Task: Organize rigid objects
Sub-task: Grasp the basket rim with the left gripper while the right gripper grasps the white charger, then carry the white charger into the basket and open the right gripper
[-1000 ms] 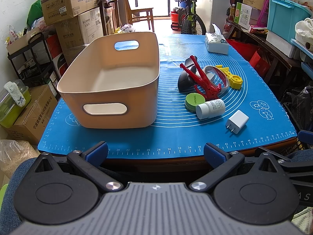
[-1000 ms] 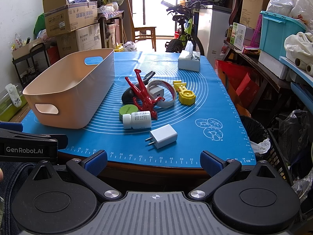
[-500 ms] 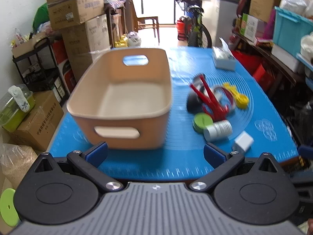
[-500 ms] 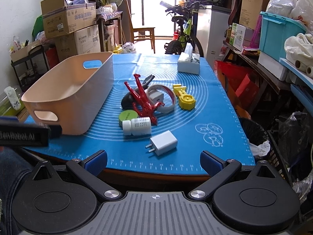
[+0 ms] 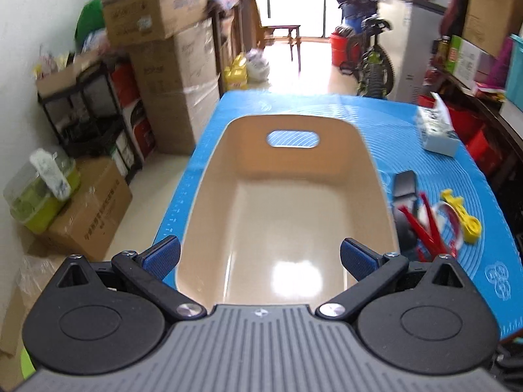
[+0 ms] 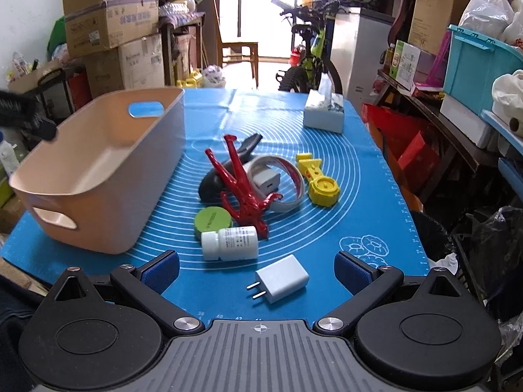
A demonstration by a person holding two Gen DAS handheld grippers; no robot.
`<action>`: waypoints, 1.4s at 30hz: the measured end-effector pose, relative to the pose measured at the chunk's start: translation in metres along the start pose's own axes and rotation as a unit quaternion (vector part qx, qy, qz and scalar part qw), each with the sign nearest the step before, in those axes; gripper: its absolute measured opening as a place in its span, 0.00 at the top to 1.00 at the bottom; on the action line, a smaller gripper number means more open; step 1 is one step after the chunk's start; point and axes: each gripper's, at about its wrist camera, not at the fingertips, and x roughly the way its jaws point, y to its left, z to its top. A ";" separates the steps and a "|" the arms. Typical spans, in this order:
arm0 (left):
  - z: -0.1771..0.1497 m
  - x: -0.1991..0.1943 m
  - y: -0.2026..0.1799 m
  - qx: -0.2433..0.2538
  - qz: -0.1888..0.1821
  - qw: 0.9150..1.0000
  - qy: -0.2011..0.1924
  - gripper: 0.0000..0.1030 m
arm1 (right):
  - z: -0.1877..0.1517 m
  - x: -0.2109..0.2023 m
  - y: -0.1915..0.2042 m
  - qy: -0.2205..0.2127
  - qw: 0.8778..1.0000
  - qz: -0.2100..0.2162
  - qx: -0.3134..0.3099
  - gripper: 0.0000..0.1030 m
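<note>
An empty beige bin (image 5: 284, 215) (image 6: 98, 170) stands on the left of the blue mat (image 6: 359, 196). My left gripper (image 5: 260, 258) hovers open above the bin's near end. My right gripper (image 6: 256, 271) is open low over the mat, with a white charger plug (image 6: 282, 278) lying between its fingers. Beyond the plug lie a white pill bottle (image 6: 230, 242), a green round tin (image 6: 212, 221), a red tool (image 6: 242, 192) (image 5: 425, 228), a black mouse (image 6: 212, 183), a grey band (image 6: 287, 179) around a small white adapter (image 6: 266, 179), and a yellow tool (image 6: 318, 183) (image 5: 462, 219).
A tissue box (image 6: 323, 114) (image 5: 436, 134) sits at the mat's far right. Stacked cardboard boxes (image 5: 170, 75) and a black shelf (image 5: 94, 114) line the left wall. A bicycle (image 6: 307, 62) stands beyond the table. Shelves with a teal crate (image 6: 480, 62) crowd the right side.
My left gripper has risen and moved forward from the table's front edge to above the bin. My right gripper has edged forward so the charger plug now lies between its fingers.
</note>
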 end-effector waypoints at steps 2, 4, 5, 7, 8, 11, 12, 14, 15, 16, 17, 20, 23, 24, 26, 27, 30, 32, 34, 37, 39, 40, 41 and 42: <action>0.009 0.014 0.011 -0.010 0.001 1.000 0.013 0.00 | 0.000 0.013 -0.001 0.013 1.000 -0.003 0.002 0.03; 0.016 0.026 0.021 -0.011 0.016 1.000 0.017 0.01 | 0.000 0.025 -0.002 0.024 1.000 -0.007 0.002 0.03; 0.019 0.032 0.026 -0.012 0.016 1.000 0.021 0.01 | 0.000 0.032 -0.003 0.029 1.000 -0.008 0.002 0.03; 0.024 0.043 0.035 -0.016 0.004 0.999 0.031 0.01 | 0.000 0.043 -0.006 0.039 0.999 -0.009 0.000 0.03; 0.025 0.049 0.038 -0.014 0.002 0.999 0.038 0.01 | 0.000 0.048 -0.007 0.045 0.999 -0.008 -0.002 0.03; 0.027 0.065 0.043 -0.007 -0.007 0.998 0.056 0.01 | -0.001 0.064 -0.008 0.062 0.998 -0.010 -0.014 0.03; 0.026 0.069 0.046 -0.008 -0.013 0.998 0.060 0.01 | -0.002 0.070 -0.008 0.067 0.997 -0.012 -0.019 0.03; 0.024 0.077 0.050 -0.011 -0.023 0.997 0.070 0.01 | -0.003 0.080 -0.010 0.078 0.996 -0.015 -0.027 0.03; 0.021 0.081 0.051 -0.011 -0.024 0.997 0.076 0.02 | -0.003 0.086 -0.011 0.084 0.996 -0.014 -0.029 0.04; 0.019 0.084 0.051 -0.009 -0.026 0.996 0.084 0.06 | -0.004 0.090 -0.012 0.092 0.995 -0.011 -0.029 0.06; 0.017 0.088 0.052 -0.008 -0.031 0.995 0.092 0.11 | -0.003 0.096 -0.013 0.100 0.995 -0.008 -0.028 0.07; 0.017 0.099 0.055 -0.009 -0.033 0.993 0.113 0.19 | -0.003 0.106 -0.015 0.109 0.994 -0.001 -0.031 0.09; 0.017 0.107 0.059 -0.015 -0.032 0.991 0.127 0.26 | -0.005 0.112 -0.015 0.113 0.993 -0.005 -0.038 0.09; 0.016 0.108 0.060 -0.017 -0.034 0.991 0.132 0.33 | -0.005 0.113 -0.015 0.115 0.993 -0.005 -0.040 0.09; 0.015 0.110 0.062 -0.014 -0.033 0.990 0.139 0.41 | -0.006 0.113 -0.016 0.113 0.993 -0.003 -0.039 0.10; 0.015 0.110 0.061 -0.008 -0.027 0.990 0.140 0.46 | -0.007 0.113 -0.016 0.113 0.993 -0.002 -0.038 0.10; 0.016 0.112 0.064 -0.006 -0.026 0.989 0.148 0.62 | -0.006 0.112 -0.014 0.116 0.992 0.001 -0.040 0.12; 0.016 0.115 0.067 -0.013 -0.039 0.987 0.155 0.73 | -0.005 0.110 -0.013 0.115 0.992 0.005 -0.047 0.17; 0.015 0.116 0.067 -0.009 -0.031 0.987 0.157 0.79 | -0.005 0.109 -0.012 0.114 0.992 0.011 -0.048 0.20; 0.017 0.117 0.068 -0.013 -0.024 0.988 0.150 0.82 | -0.002 0.110 -0.013 0.122 0.992 0.018 -0.039 0.25; 0.018 0.117 0.070 -0.014 -0.018 0.989 0.147 0.94 | 0.000 0.110 -0.014 0.127 0.991 0.017 -0.031 0.29; 0.018 0.117 0.071 -0.016 -0.018 0.989 0.148 0.94 | 0.001 0.109 -0.014 0.125 0.992 0.014 -0.030 0.35; 0.018 0.118 0.072 -0.019 -0.021 0.989 0.148 0.94 | 0.002 0.109 -0.015 0.123 0.992 0.010 -0.027 0.41; 0.018 0.118 0.074 -0.022 -0.024 0.988 0.149 0.95 | 0.003 0.109 -0.017 0.126 0.992 0.012 -0.017 0.41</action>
